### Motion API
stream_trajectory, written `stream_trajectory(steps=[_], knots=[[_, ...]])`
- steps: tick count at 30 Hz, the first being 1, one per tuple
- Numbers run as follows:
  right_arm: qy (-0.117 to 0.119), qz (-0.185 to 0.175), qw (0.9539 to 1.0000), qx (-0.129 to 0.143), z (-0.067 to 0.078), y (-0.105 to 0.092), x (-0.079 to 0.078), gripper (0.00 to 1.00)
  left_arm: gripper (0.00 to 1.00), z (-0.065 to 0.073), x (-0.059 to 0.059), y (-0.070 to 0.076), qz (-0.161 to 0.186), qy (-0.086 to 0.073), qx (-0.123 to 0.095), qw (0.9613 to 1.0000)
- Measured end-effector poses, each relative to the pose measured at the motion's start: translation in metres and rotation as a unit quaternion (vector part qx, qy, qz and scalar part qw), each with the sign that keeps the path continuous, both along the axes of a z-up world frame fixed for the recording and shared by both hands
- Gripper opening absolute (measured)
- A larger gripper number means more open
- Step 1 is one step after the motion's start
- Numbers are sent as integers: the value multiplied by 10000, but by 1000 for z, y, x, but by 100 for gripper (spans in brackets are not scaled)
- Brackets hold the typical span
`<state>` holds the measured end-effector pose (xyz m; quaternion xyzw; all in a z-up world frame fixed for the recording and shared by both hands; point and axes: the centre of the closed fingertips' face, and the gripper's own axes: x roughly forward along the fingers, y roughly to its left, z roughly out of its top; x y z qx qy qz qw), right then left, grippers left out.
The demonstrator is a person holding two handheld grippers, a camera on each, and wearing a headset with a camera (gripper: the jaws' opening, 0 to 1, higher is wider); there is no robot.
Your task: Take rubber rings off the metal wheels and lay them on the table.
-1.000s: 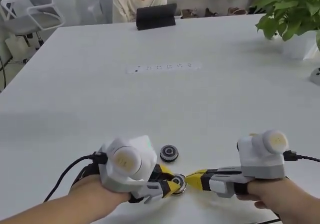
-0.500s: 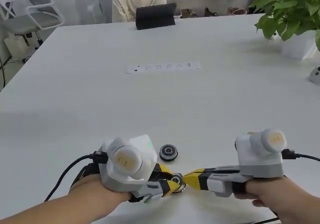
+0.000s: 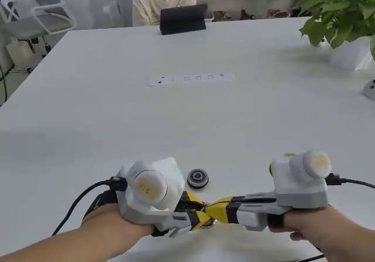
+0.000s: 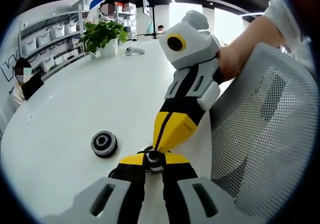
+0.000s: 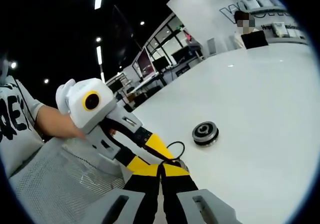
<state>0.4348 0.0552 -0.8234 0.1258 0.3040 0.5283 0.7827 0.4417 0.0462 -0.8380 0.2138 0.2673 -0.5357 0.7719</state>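
Left gripper view shows why I hold as I do: my left gripper (image 4: 152,159) has its jaws closed on the small silver metal wheel (image 4: 153,162), steadying it just over the white table (image 4: 75,108) so it cannot slip while the other side pulls. My right gripper (image 4: 160,145) meets it tip to tip, jaws pressed together. Right gripper view adds what that one hides — a thin black rubber ring (image 5: 176,143) looping out just beyond my right jaws, apparently pinched there and partly peeled. A second ringed wheel (image 5: 205,132) lies ahead of both jaws, apart.
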Motion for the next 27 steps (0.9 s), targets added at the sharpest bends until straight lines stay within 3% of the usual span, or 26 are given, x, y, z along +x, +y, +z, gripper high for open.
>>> stream_trajectory(steps=[6,16,19,23,27], knots=[[128,-52,9998,151,1,-3,0,0,7,0,0,0,2,-1,-10,10000],[622,-305,9955,640,4,-8,1,0,7,0,0,0,-3,-1,-22,10000],[582,-324,9963,548,3,-8,3,0,7,0,0,0,-14,-4,-31,10000],[407,-344,9985,152,-6,-10,7,0,7,0,0,0,-25,-13,-77,10000],[388,-350,9986,118,-7,-10,7,0,7,1,0,0,-24,-8,-71,10000]])
